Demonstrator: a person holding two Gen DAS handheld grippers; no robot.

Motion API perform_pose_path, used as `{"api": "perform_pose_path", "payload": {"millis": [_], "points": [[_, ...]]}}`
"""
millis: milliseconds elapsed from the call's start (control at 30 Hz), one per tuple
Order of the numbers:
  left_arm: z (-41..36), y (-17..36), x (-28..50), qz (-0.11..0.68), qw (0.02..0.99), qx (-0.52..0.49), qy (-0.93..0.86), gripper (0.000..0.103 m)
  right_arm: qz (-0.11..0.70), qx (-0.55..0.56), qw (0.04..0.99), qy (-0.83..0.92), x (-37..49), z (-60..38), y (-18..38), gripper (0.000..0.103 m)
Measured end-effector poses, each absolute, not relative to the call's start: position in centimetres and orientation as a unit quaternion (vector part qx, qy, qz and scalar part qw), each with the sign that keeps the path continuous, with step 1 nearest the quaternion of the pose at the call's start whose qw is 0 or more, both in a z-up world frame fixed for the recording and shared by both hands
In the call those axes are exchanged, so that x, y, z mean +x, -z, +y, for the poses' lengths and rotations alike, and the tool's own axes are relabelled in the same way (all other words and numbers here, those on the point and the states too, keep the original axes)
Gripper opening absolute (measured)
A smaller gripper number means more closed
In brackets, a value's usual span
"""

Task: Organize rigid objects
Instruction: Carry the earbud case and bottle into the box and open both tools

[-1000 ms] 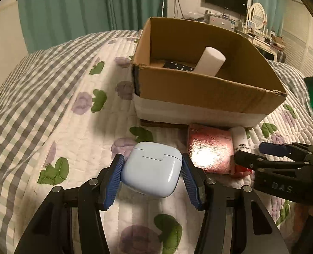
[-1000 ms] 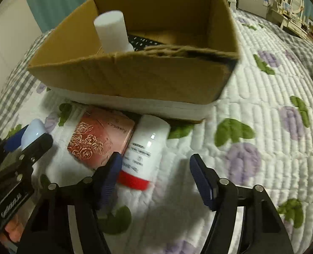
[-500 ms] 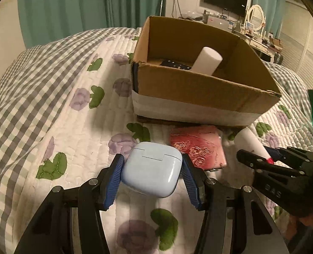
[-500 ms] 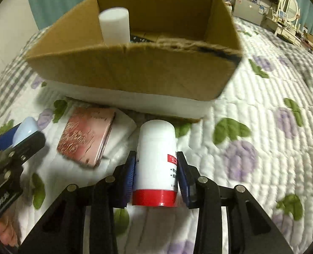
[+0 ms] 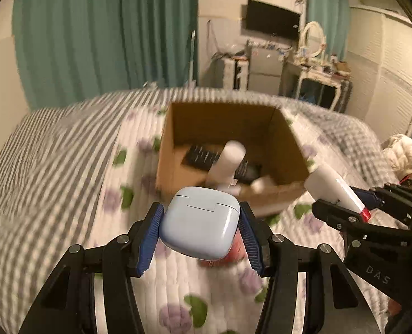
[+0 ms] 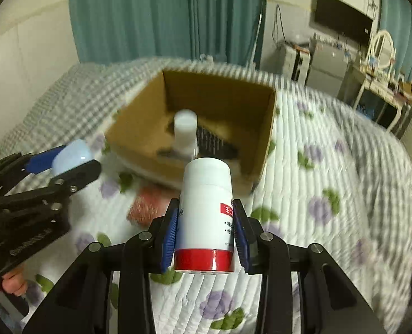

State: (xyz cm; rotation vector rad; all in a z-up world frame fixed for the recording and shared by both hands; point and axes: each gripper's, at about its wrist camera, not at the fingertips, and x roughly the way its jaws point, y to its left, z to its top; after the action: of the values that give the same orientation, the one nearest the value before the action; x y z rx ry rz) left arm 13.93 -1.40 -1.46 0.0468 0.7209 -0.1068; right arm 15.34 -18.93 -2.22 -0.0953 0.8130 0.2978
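Note:
My left gripper (image 5: 200, 235) is shut on a pale blue earbud case (image 5: 200, 222) and holds it above the quilt, short of the open cardboard box (image 5: 272, 128). My right gripper (image 6: 206, 233) is shut on a white bottle with a red band (image 6: 206, 208), also raised in front of the box (image 6: 267, 128). The box holds an upright white cylinder (image 6: 185, 130) and a dark remote (image 5: 203, 154). A pink patterned case (image 6: 147, 204) lies on the quilt under both grippers. The right gripper with its bottle (image 5: 333, 186) shows at right in the left wrist view.
The box sits on a bed with a floral quilt (image 6: 331, 194) and a grey checked blanket (image 5: 39, 161). Teal curtains (image 5: 105, 36), a wall TV (image 5: 272, 23) and a cluttered dresser (image 5: 320, 75) stand beyond the bed.
My right gripper closed on the white bottle and lifted it off the quilt. Both grippers have risen and tipped toward the box, each with its object.

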Motion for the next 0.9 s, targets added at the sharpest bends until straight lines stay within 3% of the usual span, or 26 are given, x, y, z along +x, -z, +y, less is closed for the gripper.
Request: {"api": "perform_pose_path", "payload": {"millis": [333,533,767,867,900], "points": [[-1.7,0.5,23.5,0.340,0.937,0.033,0.066,0.055,0.350,-0.050,0.924,-0.143,21.5,-19.2,-2.8,0.036],[-0.9,4.2,28.7,0.375,0.925,0.010,0.060,0.055,0.360,-0.048,0.921,-0.144,25.6,-19.4,-0.7,0.036],[-1.9,6.4,29.7,0.377,0.923,0.038,0.059,0.056,0.374,-0.033,0.914,-0.153,28.0,-19.9,2.9,0.036],[-1.7,6.1,30.1,0.372,0.926,0.036,0.058,0.060,0.374,-0.028,0.914,-0.156,28.3,-20.1,3.5,0.036],[-1.7,5.8,30.1,0.368,0.927,0.036,0.058,0.068,0.374,-0.027,0.914,-0.155,28.4,-20.2,3.5,0.036]]}}
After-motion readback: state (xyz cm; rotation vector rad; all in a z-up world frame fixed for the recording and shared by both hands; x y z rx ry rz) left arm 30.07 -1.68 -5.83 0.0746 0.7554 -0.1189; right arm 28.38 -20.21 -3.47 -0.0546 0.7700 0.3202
